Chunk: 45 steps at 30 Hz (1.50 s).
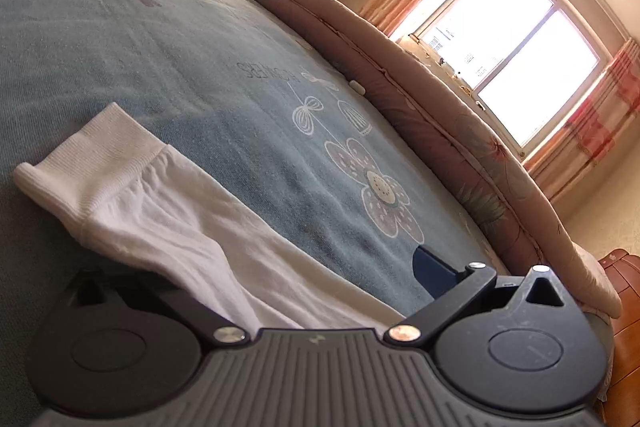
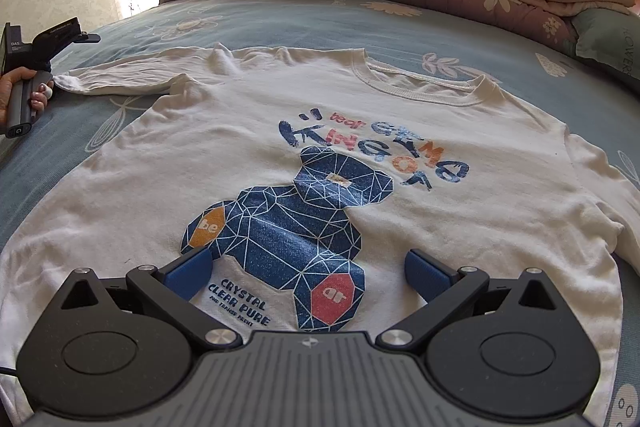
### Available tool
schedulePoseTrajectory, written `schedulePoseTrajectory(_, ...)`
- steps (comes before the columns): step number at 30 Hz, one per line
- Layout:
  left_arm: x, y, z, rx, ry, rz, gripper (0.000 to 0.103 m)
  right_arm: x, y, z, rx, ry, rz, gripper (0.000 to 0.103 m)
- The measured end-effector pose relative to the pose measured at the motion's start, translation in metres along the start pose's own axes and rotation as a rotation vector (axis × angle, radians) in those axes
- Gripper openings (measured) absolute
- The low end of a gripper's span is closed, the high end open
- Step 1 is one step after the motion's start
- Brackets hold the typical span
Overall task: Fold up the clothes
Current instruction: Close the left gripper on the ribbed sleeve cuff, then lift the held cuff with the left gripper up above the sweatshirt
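blue bedspread is bearing a white shirt, lying flat, print up — right gripper is hovering over its hem, fingers spread apart. left gripper is standing wide around the sleeve — nothing clamped.

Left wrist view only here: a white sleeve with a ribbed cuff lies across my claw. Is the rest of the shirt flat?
Observer: Yes. The white long-sleeved T-shirt lies spread face up on the blue flowered bedspread.
Operator: Right claw?
Observer: The right claw is open over the blue geometric bear print, gripping nothing.
Operator: Other sleeve?
Observer: The other sleeve runs wrinkled off the right edge; its cuff is out of view.
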<state>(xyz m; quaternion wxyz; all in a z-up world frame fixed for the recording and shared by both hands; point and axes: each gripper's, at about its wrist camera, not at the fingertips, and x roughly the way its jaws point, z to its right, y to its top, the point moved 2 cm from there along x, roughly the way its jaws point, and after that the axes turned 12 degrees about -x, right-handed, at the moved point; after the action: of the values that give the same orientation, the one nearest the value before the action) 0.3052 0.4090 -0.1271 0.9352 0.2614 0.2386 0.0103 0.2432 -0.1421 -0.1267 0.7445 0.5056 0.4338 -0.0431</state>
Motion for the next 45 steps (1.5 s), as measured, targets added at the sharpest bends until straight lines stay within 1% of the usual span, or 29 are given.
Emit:
schedulePoseTrajectory(1, 0.002, 0.001, 0.003, 0.000, 0.010, -0.007, 0.102, 0.000, 0.000, 0.000, 0.000, 0.000, -0.001, 0.103)
schedulePoseTrajectory(3, 0.002, 0.002, 0.009, -0.012, -0.008, -0.031, 0.101, 0.000, 0.000, 0.000, 0.000, 0.001, -0.001, 0.103)
schedulePoseTrajectory(6, -0.008, -0.001, 0.015, -0.034, -0.098, -0.045, 0.101, 0.000, 0.000, 0.001, 0.000, 0.002, 0.000, 0.103)
schedulePoseTrajectory(7, -0.012, -0.001, 0.019, -0.028, -0.116, -0.046, 0.101, -0.001, 0.000, 0.001, 0.000, 0.003, 0.000, 0.103)
schedulePoseTrajectory(11, -0.026, -0.003, 0.032, -0.026, -0.157, -0.061, 0.101, -0.001, 0.001, 0.001, 0.003, 0.004, -0.003, 0.103)
schedulePoseTrajectory(15, -0.045, -0.001, 0.045, -0.018, -0.216, -0.045, 0.101, 0.000, 0.001, 0.001, 0.004, 0.003, -0.004, 0.103)
schedulePoseTrajectory(24, -0.063, -0.006, 0.081, 0.008, -0.255, -0.044, 0.101, -0.003, 0.003, 0.002, 0.008, 0.016, -0.009, 0.103)
schedulePoseTrajectory(30, -0.072, -0.017, 0.115, 0.051, -0.285, -0.067, 0.101, -0.016, 0.008, 0.004, 0.048, 0.065, 0.022, 0.103)
schedulePoseTrajectory(34, -0.074, -0.027, 0.136, 0.063, -0.291, -0.084, 0.101, -0.023, 0.011, 0.003, 0.059, 0.104, 0.026, 0.103)
schedulePoseTrajectory(38, -0.075, -0.038, 0.159, 0.082, -0.297, -0.100, 0.101, -0.025, 0.011, 0.002, 0.078, 0.157, 0.003, 0.103)
schedulePoseTrajectory(41, -0.075, -0.046, 0.175, 0.100, -0.294, -0.108, 0.101, -0.029, 0.011, 0.002, 0.075, 0.160, -0.012, 0.103)
schedulePoseTrajectory(45, -0.072, -0.058, 0.196, 0.114, -0.276, -0.141, 0.101, -0.035, 0.010, 0.001, 0.077, 0.183, -0.021, 0.103)
